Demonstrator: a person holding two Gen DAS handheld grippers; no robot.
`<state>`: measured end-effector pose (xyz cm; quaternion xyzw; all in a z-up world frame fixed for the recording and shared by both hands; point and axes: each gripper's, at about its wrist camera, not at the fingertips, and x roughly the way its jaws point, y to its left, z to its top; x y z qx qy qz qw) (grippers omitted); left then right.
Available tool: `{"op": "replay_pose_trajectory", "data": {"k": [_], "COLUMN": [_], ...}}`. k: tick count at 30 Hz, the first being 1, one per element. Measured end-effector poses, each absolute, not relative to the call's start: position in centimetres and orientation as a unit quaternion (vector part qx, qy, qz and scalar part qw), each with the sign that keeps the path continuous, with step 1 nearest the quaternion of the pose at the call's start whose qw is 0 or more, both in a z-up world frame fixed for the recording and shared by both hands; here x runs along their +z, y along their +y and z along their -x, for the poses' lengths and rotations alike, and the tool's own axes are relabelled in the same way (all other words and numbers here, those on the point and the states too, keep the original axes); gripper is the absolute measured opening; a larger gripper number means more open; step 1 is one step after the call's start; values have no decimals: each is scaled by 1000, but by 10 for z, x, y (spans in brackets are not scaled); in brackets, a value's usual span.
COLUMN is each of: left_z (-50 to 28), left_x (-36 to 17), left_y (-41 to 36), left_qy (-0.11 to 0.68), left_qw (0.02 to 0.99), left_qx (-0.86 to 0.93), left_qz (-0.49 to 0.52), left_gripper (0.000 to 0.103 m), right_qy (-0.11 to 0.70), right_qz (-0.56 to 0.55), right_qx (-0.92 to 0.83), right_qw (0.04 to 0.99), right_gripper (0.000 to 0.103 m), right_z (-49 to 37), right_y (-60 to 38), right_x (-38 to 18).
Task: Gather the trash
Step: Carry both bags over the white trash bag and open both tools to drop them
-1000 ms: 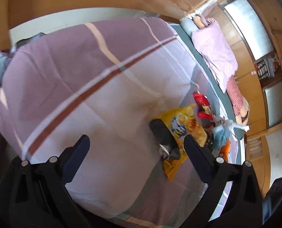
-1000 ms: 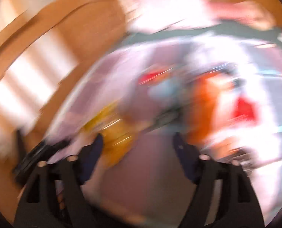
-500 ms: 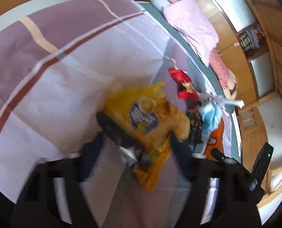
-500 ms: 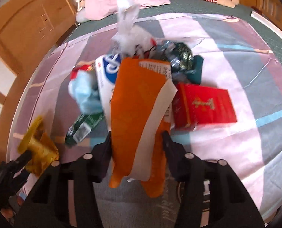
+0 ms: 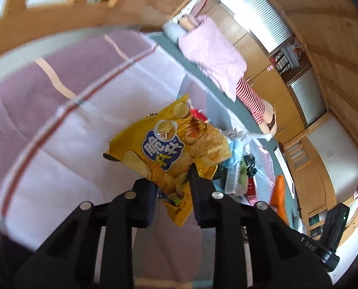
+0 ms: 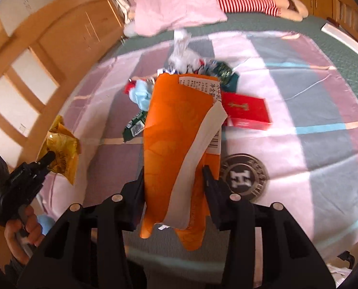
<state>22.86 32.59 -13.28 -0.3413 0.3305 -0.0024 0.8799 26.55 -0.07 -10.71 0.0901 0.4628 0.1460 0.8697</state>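
My left gripper point(image 5: 173, 187) pinching yellow crisp bag point(image 5: 169, 144) by lower corner, lifted clear above striped bedsheet point(image 5: 58, 144); my right gripper point(image 6: 174, 180) clamped on orange packet point(image 6: 174, 144), up over same sheet; advice: hold firm, grips near edges, bags could slip; blue Chinese logo on crisp bag; barcode on packet; "H" emblem point(image 6: 244, 177) on sheet.

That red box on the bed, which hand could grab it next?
Neither yet: both are full. The left gripper is shut on the yellow chip bag, the right gripper on the orange packet. Once emptied, probably the right: the red box lies just beyond its fingers.
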Motion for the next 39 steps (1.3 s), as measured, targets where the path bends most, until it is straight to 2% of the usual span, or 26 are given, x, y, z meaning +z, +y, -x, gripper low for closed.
{"op": "replay_pose_trajectory", "data": {"k": [8, 15, 24, 29, 32, 34, 36, 39], "left_z": [-143, -103, -68, -65, -61, -60, -62, -60], "left_x": [-62, -35, -12, -16, -25, -30, -36, -43], "left_y": [240, 165, 115, 88, 72, 63, 56, 46], "left_qy": [290, 293, 278, 291, 306, 316, 326, 338], "left_qw": [922, 932, 939, 933, 927, 923, 919, 914], "left_qx": [-24, -80, -121, -147, -167, -176, -183, -193], "left_qz": [255, 198, 161, 148, 136, 131, 124, 115], "left_gripper": [26, 26, 26, 26, 26, 26, 26, 26], "right_qy": [393, 328, 300, 351, 411, 451, 490, 493], "right_qz": [-76, -70, -92, -63, -64, -71, -81, -101], "right_qx": [136, 120, 86, 73, 67, 65, 69, 52], "right_qw": [906, 935, 946, 931, 907, 887, 865, 863], "right_gripper": [45, 45, 45, 45, 45, 48, 56, 65], "right_z": [-190, -111, -43, -32, -32, -31, -33, -28], "right_y": [-54, -114, -179, -183, -186, -186, -184, -193], "right_x": [-51, -6, 7, -20, -59, -83, -105, -111]}}
